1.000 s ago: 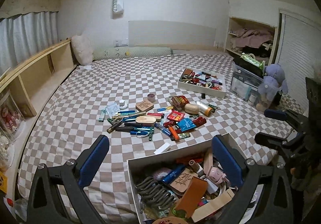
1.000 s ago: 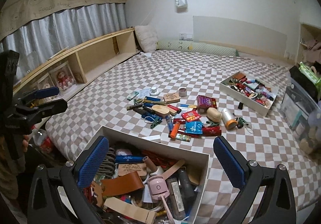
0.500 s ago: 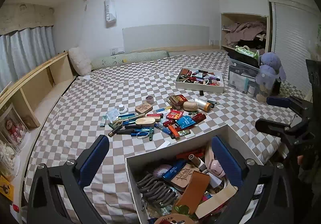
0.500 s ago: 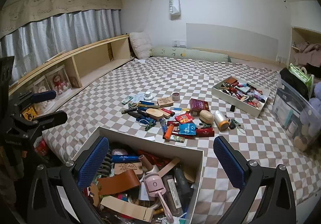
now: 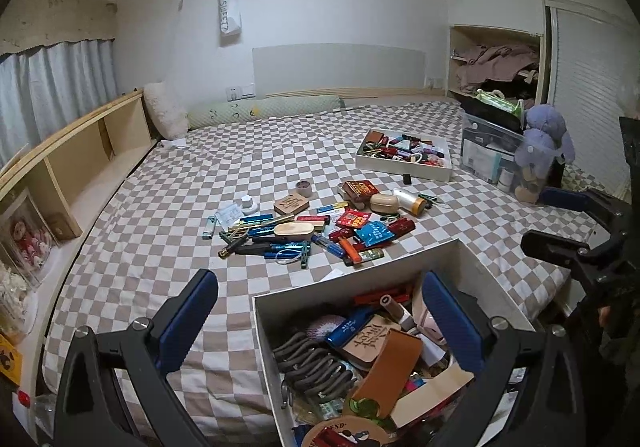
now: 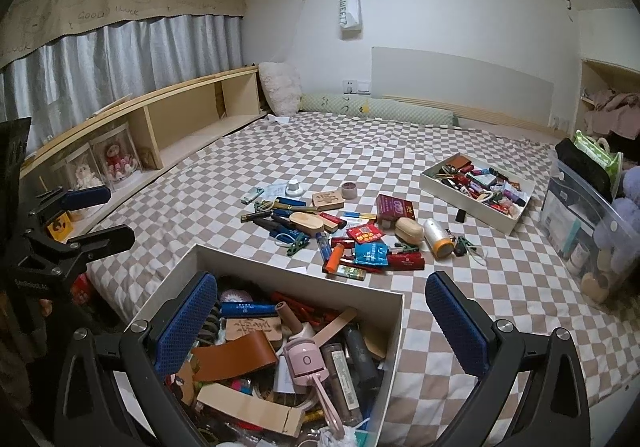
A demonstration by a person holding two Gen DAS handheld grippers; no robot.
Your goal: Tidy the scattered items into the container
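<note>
Hovering over the near box [image 5: 476, 259], left gripper [image 5: 320, 319] & right gripper [image 6: 320, 317] both w/ jaws spread wide, holding nothing. Scattered items [image 6: 340, 231] lie mid-bed on the checkered sheet [image 5: 160, 247], betw. near box & far box [image 6: 472, 207]; near box already packed w/ stuff.

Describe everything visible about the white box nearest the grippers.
The near white box is an open, lidless rectangular container with thin, pale walls that look like cardboard or painted board. It sits flat on the checkered bedspread near the bed's front edge, heaped with clutter: a brown leather piece, a pink handheld device, a blue tube. Both open grippers hover above it.
</note>
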